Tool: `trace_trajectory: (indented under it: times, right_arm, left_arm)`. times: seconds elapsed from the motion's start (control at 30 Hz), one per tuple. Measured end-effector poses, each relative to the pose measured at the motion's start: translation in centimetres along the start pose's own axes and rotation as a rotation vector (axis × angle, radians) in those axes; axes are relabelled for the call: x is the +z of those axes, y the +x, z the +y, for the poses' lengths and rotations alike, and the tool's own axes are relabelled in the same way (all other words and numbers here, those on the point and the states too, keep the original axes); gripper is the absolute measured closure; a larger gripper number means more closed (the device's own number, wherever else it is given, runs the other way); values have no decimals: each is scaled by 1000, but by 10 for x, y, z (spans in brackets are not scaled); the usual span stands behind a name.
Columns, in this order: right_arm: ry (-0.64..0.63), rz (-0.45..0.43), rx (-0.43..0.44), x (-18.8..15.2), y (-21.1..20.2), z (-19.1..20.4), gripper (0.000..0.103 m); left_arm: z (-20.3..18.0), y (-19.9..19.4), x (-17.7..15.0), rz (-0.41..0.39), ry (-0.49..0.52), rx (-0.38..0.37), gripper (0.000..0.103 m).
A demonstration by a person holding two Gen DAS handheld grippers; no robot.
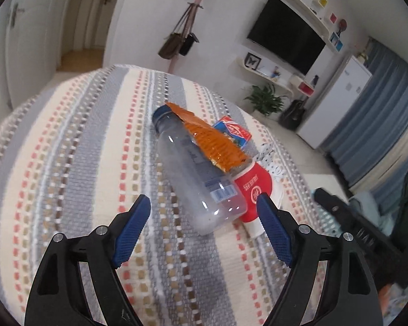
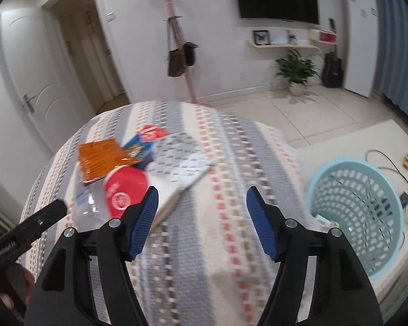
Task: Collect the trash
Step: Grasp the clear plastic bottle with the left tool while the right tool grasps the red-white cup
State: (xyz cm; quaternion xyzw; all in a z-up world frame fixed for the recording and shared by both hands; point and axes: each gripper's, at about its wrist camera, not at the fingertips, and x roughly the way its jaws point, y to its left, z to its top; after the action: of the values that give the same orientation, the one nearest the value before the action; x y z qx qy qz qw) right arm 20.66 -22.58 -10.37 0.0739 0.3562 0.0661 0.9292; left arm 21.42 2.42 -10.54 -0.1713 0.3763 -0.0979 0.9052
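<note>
The clear plastic bottle (image 1: 195, 174) looked empty, so it was probably very light, smooth and slippery, with thin walls likely to dent or squirt out of a hard squeeze; the broad middle of its body, gripped across the width, seemed the safest hold. It lay on its side on the table, dark blue cap pointing away, barcode label near its base, which was just ahead of the left gripper (image 1: 204, 203), whose jaws stood wide apart and empty. An orange crinkled wrapper (image 1: 213, 141) lay over its upper side, a red paper cup (image 1: 254, 190) touched it on the right, and a blue and red packet (image 1: 232, 131) sat just behind. The striped woven cloth (image 1: 76, 146) covered the table. The right gripper (image 2: 202, 198) also had its jaws apart, holding nothing, near a dotted notebook (image 2: 182, 160). A pale blue basket (image 2: 353, 212) stood beside the table to the right.
</note>
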Motion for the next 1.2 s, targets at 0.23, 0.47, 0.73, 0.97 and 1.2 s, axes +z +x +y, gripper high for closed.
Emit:
trace_trajectory:
  times: [0.23, 0.47, 0.73, 0.97, 1.2]
  right_arm:
    - [4, 40, 60, 7, 21, 3, 39]
    - [-30, 92, 142, 12, 38, 10, 39]
    - [-27, 176, 241, 5, 66, 29, 39]
    - [-99, 181, 258, -4, 65, 60, 68]
    - [-163, 151, 266, -10, 53, 89, 77]
  left_arm:
    - [-8, 46, 19, 82, 13, 37, 23]
    - [16, 61, 28, 116, -61, -12, 36]
    - [49, 28, 14, 86, -55, -13, 39]
    - [79, -5, 0, 51, -64, 50, 39]
    - [91, -17, -1, 34, -62, 65, 39]
